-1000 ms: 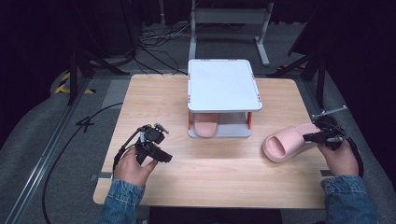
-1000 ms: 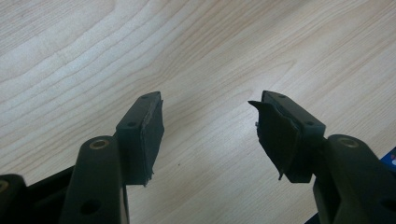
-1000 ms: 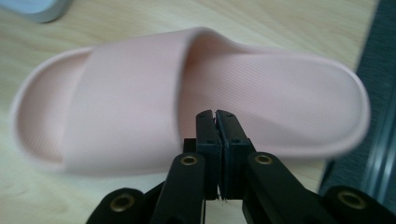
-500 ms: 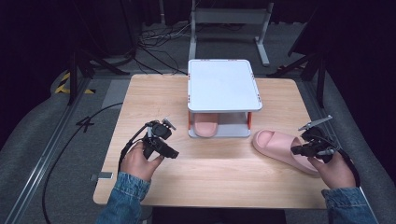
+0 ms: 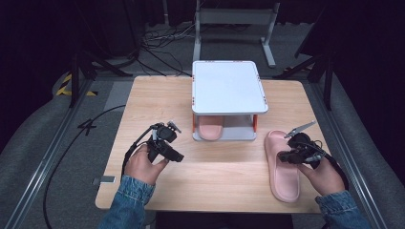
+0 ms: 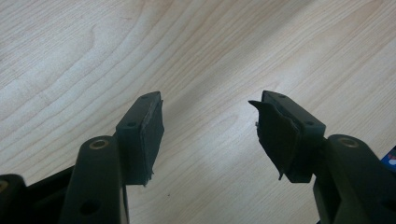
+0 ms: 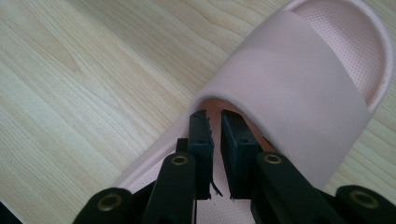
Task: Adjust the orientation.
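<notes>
The right gripper [image 5: 282,156] is being held low over a pink slipper [image 5: 284,181], in front of and to the right of a white two-tier shelf [image 5: 228,86]. In the right gripper view, the right gripper [image 7: 214,116] is being shown with its jaws parted by only a narrow gap. They have just been opening, their tips are being held at the mouth of the slipper's [image 7: 289,84] broad strap, and nothing is being pinched between the pads. The left gripper [image 5: 177,156] is being held in front of and to the left of the shelf. In the left gripper view, the left gripper [image 6: 208,112] is being shown with its jaws spread wide over bare wood, with nothing between them. The slipper is lying flat on the wooden table [image 5: 224,176], sole down, well clear of the shelf, with its length running from the shelf's front towards the person. A second pink slipper [image 5: 209,130] is being stored on the shelf's lower tier, under the white top, with its near end poking out at the front. The step in hand is judged to be the release of the slipper just set down. The next move is judged to call for the right jaws being drawn back out from under the strap without the slipper being dragged along. No brand, label or lettering is being made out on the slippers, the shelf or the grippers.
</notes>
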`<action>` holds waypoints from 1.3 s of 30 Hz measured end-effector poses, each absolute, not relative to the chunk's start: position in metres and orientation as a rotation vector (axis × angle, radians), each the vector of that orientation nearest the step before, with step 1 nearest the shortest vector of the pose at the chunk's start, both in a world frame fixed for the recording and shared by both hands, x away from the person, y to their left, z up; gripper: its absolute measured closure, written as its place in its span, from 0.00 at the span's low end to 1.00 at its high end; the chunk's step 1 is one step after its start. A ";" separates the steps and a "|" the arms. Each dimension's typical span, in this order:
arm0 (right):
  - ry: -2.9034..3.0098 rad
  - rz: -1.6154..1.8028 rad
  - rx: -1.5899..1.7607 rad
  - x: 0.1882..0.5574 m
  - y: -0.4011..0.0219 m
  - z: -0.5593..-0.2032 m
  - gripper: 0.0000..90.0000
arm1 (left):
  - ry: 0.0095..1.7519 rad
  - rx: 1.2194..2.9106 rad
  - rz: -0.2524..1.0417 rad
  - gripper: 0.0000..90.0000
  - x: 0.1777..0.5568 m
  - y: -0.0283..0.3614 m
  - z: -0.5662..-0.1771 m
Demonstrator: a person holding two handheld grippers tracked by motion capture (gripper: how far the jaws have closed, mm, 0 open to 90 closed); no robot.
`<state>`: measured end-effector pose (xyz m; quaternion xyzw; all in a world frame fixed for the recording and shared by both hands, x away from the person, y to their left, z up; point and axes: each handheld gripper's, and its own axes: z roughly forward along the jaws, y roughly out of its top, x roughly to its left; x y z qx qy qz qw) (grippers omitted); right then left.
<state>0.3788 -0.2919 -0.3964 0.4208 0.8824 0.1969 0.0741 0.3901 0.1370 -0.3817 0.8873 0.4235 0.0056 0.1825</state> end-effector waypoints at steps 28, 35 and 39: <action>2.429 0.434 1.554 0.374 -0.333 -0.417 0.80 | 1.224 2.499 -0.013 0.45 0.402 0.137 -0.385; 2.430 0.463 1.543 0.370 -0.326 -0.407 0.88 | 1.230 2.487 -0.013 0.45 0.402 0.138 -0.384; 2.426 0.498 1.514 0.366 -0.319 -0.398 0.89 | 1.240 2.478 -0.010 0.45 0.404 0.139 -0.383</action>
